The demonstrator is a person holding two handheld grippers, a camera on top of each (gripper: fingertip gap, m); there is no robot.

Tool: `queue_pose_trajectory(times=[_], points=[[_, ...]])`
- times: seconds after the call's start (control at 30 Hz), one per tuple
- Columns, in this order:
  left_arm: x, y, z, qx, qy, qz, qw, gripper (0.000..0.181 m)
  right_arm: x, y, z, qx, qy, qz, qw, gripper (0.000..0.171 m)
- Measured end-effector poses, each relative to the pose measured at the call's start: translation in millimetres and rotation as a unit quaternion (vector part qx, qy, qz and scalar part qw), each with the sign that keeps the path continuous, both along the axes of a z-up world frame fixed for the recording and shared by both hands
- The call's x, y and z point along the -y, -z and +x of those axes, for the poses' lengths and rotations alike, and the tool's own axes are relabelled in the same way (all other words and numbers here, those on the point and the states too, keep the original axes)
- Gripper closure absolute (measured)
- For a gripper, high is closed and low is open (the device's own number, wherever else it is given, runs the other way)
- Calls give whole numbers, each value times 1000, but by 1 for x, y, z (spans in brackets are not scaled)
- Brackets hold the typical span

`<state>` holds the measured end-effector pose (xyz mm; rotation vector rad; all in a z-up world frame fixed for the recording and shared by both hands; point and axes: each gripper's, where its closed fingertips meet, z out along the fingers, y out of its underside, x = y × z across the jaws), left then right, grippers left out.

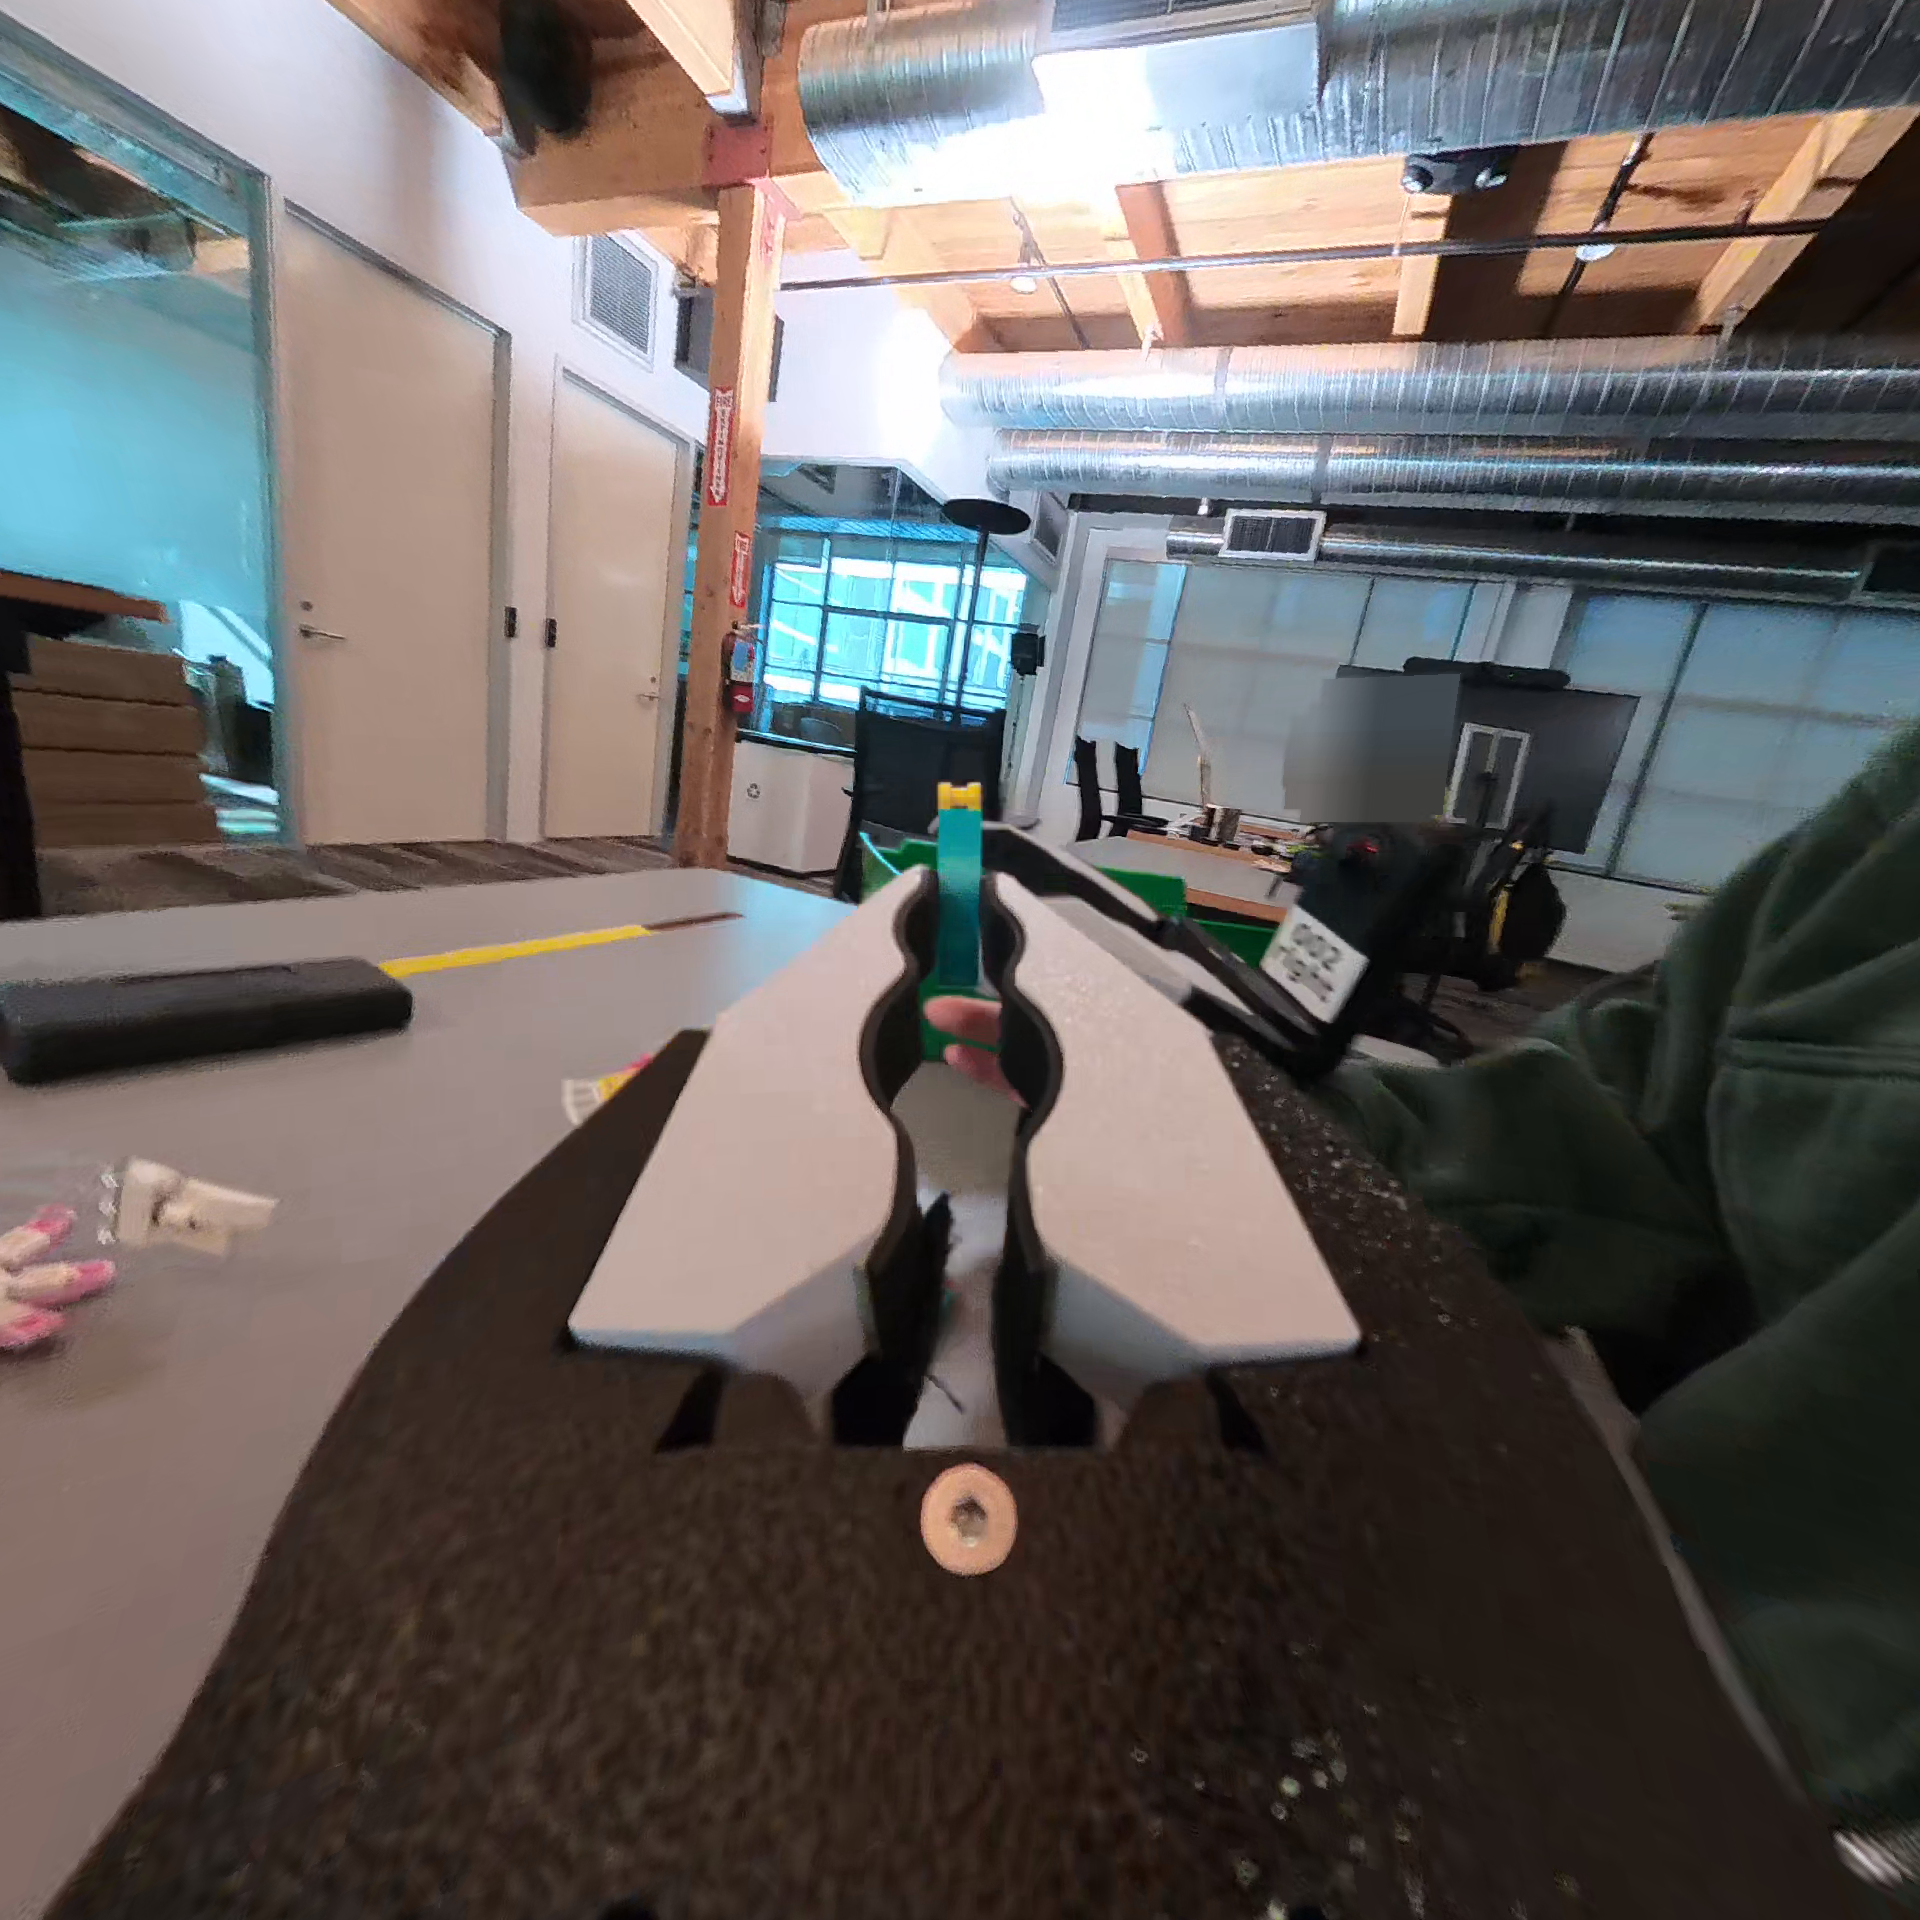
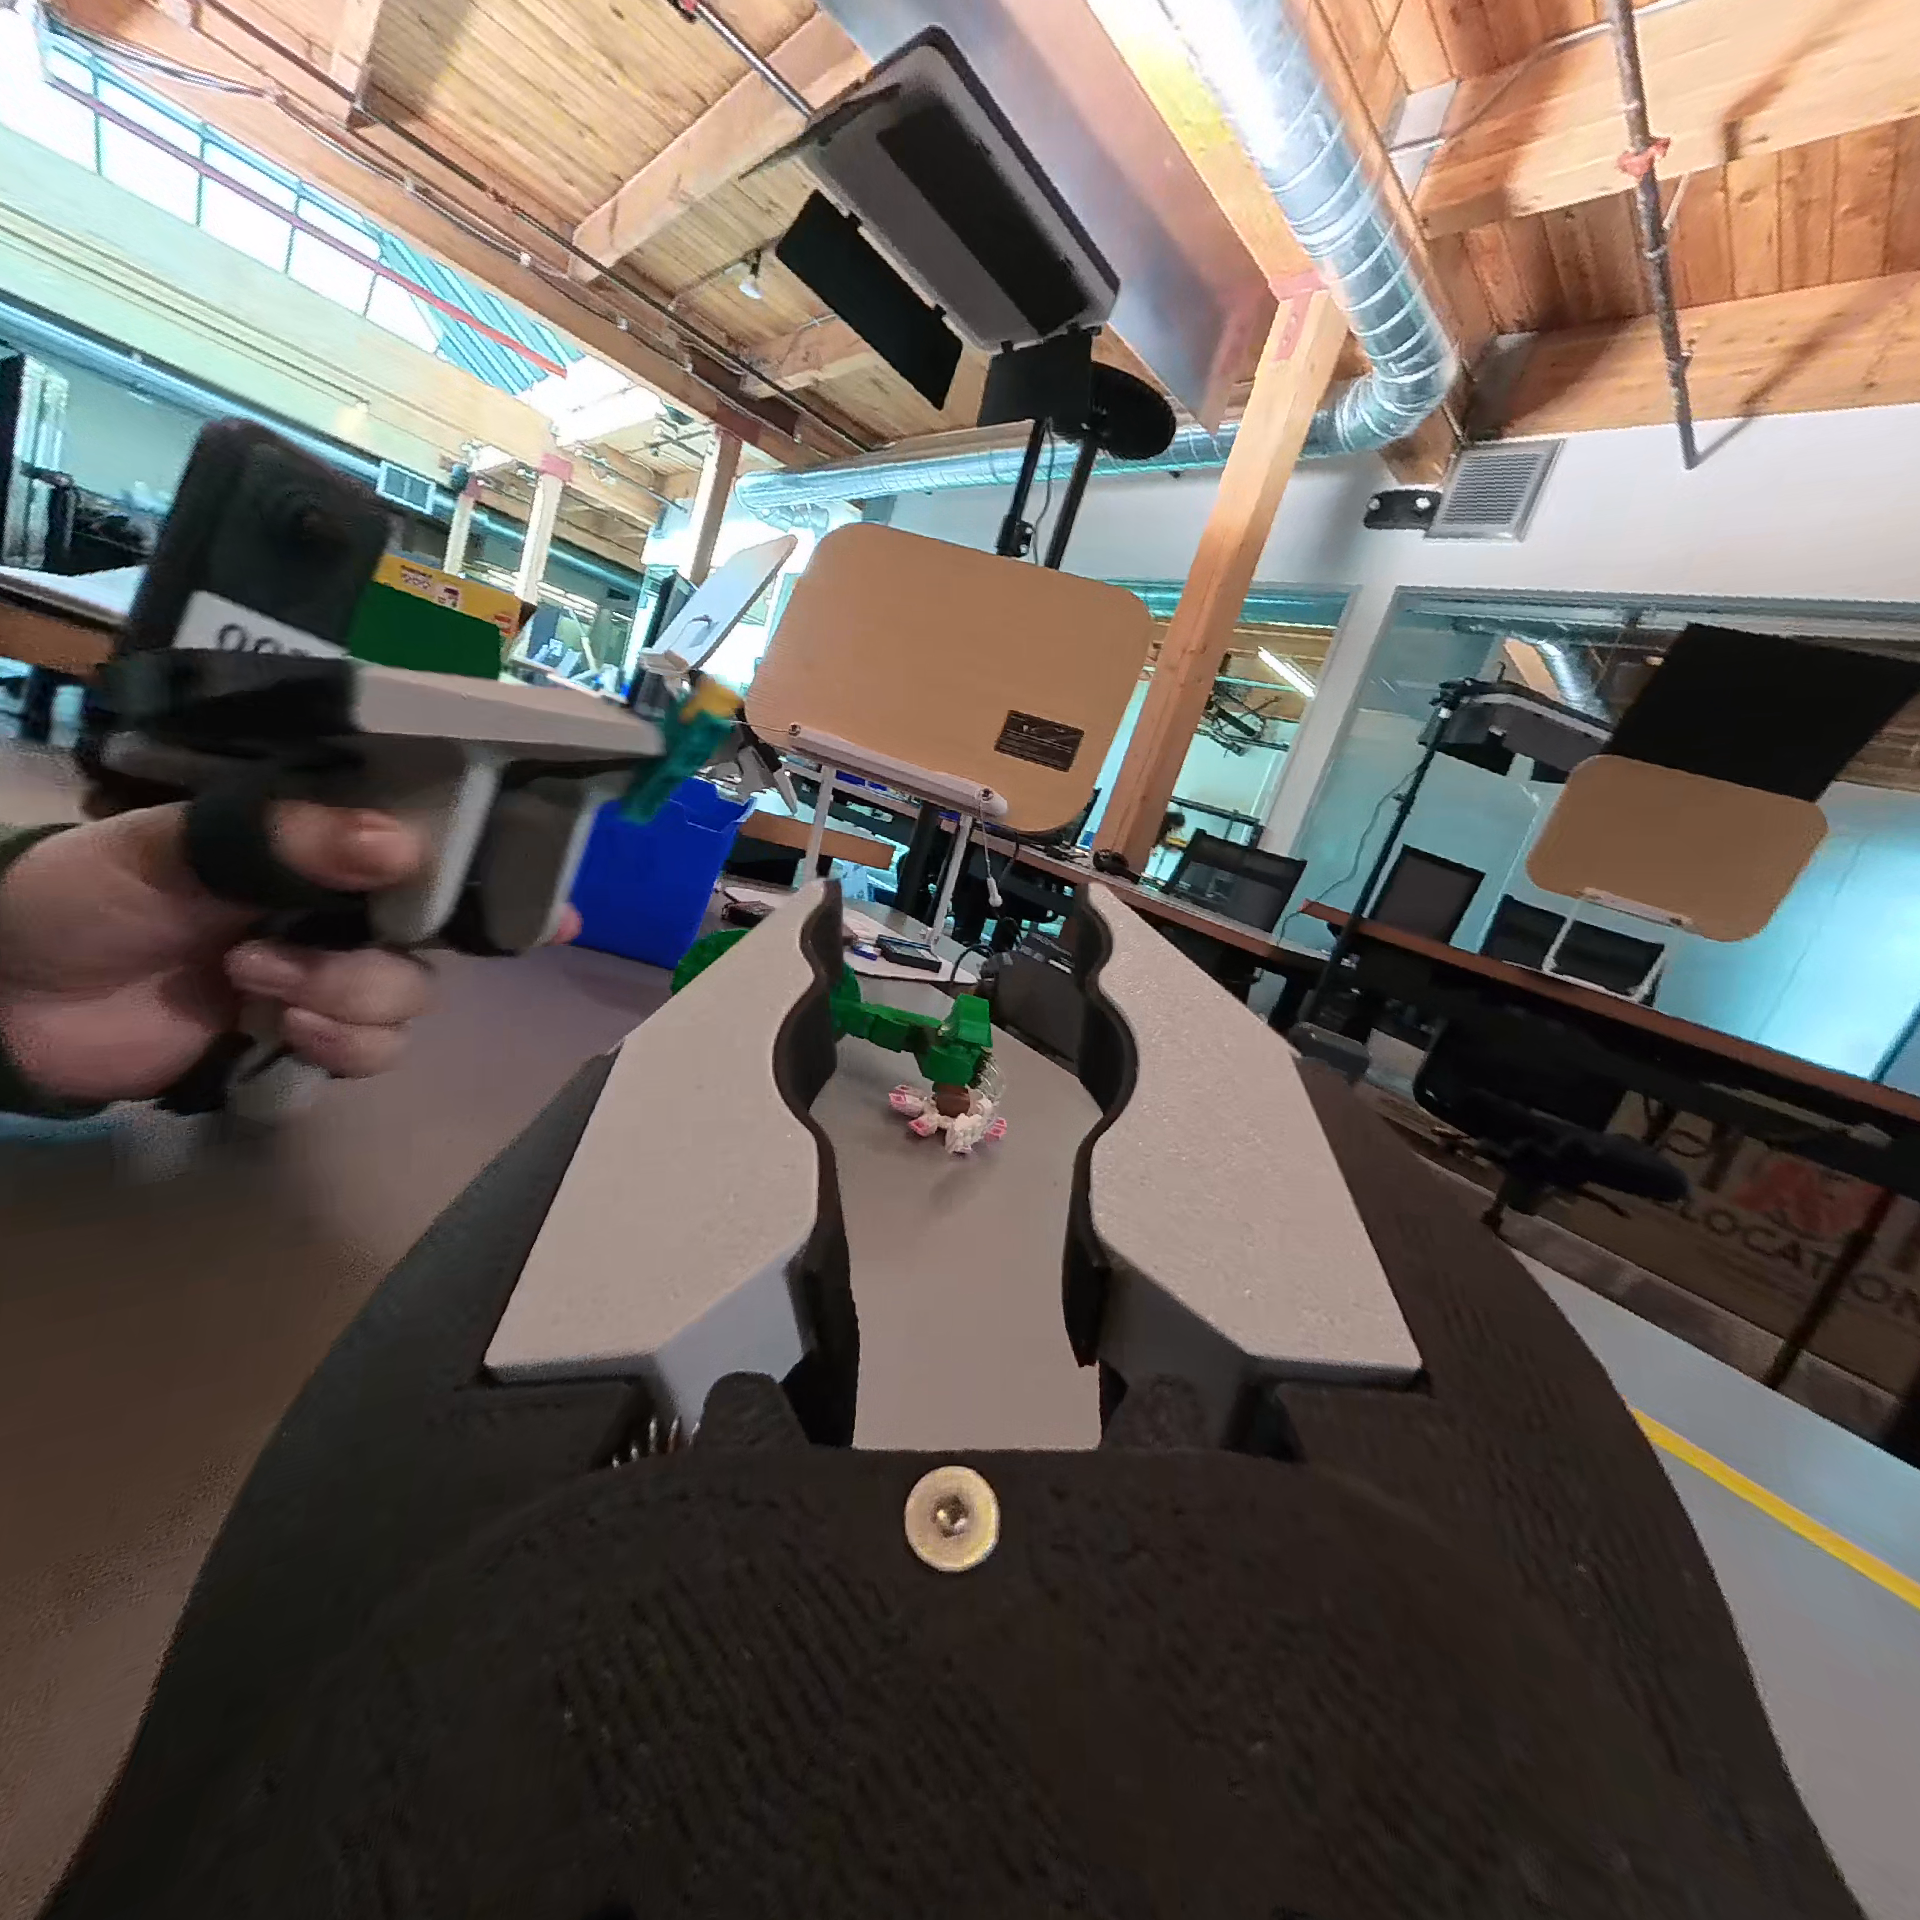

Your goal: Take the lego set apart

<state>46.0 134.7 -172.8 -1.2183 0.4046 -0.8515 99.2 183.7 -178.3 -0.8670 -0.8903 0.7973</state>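
My left gripper (image 1: 958, 894) is shut on a slim teal-green lego piece (image 1: 956, 904) with a yellow top, and holds it upright above the table. It also shows in the right wrist view, where the left gripper (image 2: 665, 753) is in a hand at the upper left with the teal piece (image 2: 673, 764) at its tips. My right gripper (image 2: 956, 904) is open and empty, low over the table. Just beyond its tips lies the rest of the lego set (image 2: 925, 1039): a green stem with leaves and a pink-and-white flower (image 2: 951, 1122).
Loose pink and white lego pieces (image 1: 52, 1283) and a white piece (image 1: 187, 1210) lie at the left of the grey table (image 1: 312, 1455). A black case (image 1: 197, 1013) lies farther back. A green sleeve (image 1: 1662, 1143) fills the right. A blue bin (image 2: 655, 883) stands behind the table. My right fingertips sit around 8 centimeters from my left ones. The black case (image 1: 197, 1013) is about 35 centimeters from both grippers' fingertips.
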Motion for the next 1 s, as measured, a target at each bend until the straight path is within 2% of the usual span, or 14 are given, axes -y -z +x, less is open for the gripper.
queue_pose_trajectory(times=[0.07,0.17,0.33,0.47,0.57,0.73,0.8,1.0], points=[[-15,-5,9,-26,5,17,1000,176,1,0,-4,8,-5,15,1000,130],[-34,-1,33,-64,69,19,995,176,-1,-1,-4,2,-19,11,1000,132],[-43,1,51,-4,163,-24,986,175,-18,2,4,-5,-78,-42,996,134],[-35,16,55,-21,172,-52,984,176,-9,9,6,0,-196,-151,969,149],[-36,25,56,-33,169,-67,983,175,-3,19,3,33,-235,-195,952,158],[-39,30,59,-21,177,-95,979,175,11,19,3,31,-335,-276,900,153],[-41,31,58,-21,175,-101,979,175,10,20,2,31,-344,-293,892,155],[-37,37,66,-33,195,-115,973,175,8,23,1,37,-337,-299,892,165]])
